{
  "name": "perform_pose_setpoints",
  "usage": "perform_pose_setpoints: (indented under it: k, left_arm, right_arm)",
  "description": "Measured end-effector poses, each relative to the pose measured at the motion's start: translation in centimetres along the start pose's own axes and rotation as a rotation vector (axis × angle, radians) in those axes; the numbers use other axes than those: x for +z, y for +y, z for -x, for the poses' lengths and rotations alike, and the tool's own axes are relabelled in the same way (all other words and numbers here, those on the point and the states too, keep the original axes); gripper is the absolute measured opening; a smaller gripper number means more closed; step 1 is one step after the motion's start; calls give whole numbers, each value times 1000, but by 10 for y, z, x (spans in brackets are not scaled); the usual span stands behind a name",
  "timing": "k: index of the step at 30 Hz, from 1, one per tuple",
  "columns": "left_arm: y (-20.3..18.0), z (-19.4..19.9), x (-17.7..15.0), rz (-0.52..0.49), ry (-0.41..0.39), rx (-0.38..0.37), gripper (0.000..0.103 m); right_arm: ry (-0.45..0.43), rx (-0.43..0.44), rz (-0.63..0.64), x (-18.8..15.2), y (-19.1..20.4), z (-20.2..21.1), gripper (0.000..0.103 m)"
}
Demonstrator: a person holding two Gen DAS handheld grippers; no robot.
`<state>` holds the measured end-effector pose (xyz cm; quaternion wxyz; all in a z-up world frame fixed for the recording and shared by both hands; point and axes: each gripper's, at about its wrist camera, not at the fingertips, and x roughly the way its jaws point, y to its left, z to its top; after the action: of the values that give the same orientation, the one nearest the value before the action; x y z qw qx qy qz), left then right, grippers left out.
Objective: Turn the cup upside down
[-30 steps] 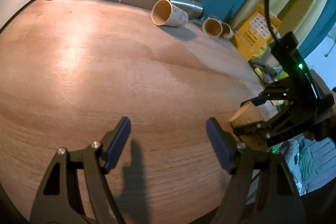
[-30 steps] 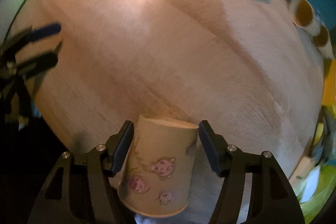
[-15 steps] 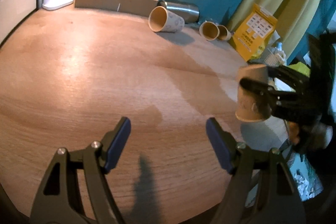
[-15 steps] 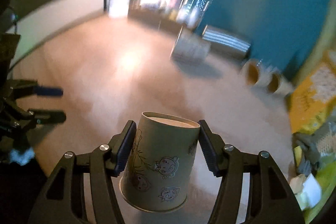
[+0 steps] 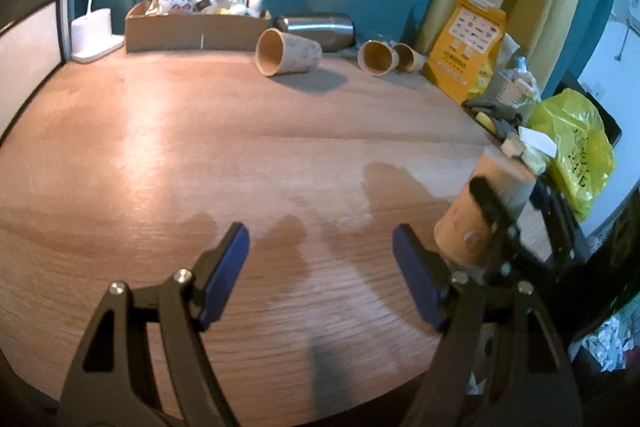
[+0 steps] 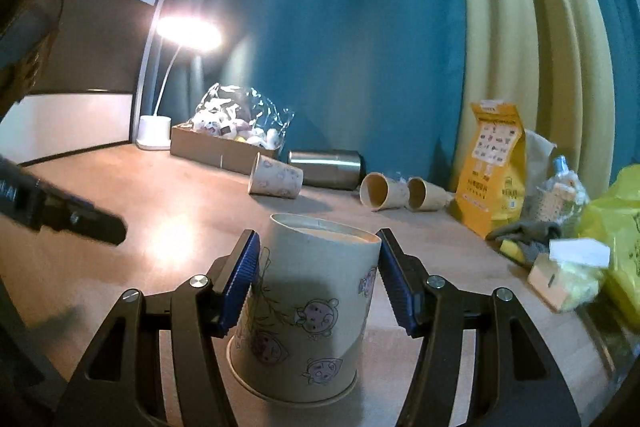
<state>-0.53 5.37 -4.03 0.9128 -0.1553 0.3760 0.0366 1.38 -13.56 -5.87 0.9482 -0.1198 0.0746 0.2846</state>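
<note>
Two blue pads are pinching an inverted paper cup.

The right gripper (image 6: 316, 279) is clamping the cup (image 6: 304, 311) by its sides, base up and wide rim down, at or just above the table (image 6: 168, 211); contact is unclear. The left gripper (image 5: 320, 267) is hanging spread wide, gripping nothing, to the cup's left. Farther ahead, three cups (image 6: 276, 175) are lying on their sides beside a steel flask (image 6: 326, 169).
</note>
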Motion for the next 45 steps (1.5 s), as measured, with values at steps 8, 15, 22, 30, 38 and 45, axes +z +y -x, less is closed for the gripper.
perform_pose_setpoints:
  k: [8,15,22,30,38,45]
  left_arm:
    - [-8,-3,-10,-11,23,19,76]
    - [-9,-2,-13,-9,11,29,76]
    - [-12,7,-10,-21,-28,35,76]
    - [-22,37,-8,-51,-106,33,91]
    - [-32,70,-16,-63,-167,13,94]
    - [-46,101,-22,-90,-223,26,94]
  right_arm:
    - [-38,-45,9,-31,8,12,63]
    - [-35,-47,-13,-35,8,13,63]
    - [42,3,-78,-19,-3,11,78]
    - [163,21,-154,14,-8,21,80]
    - [153,-23,-171,36,-13,48,82]
    - [181,-23,-203,55,-17,68,82]
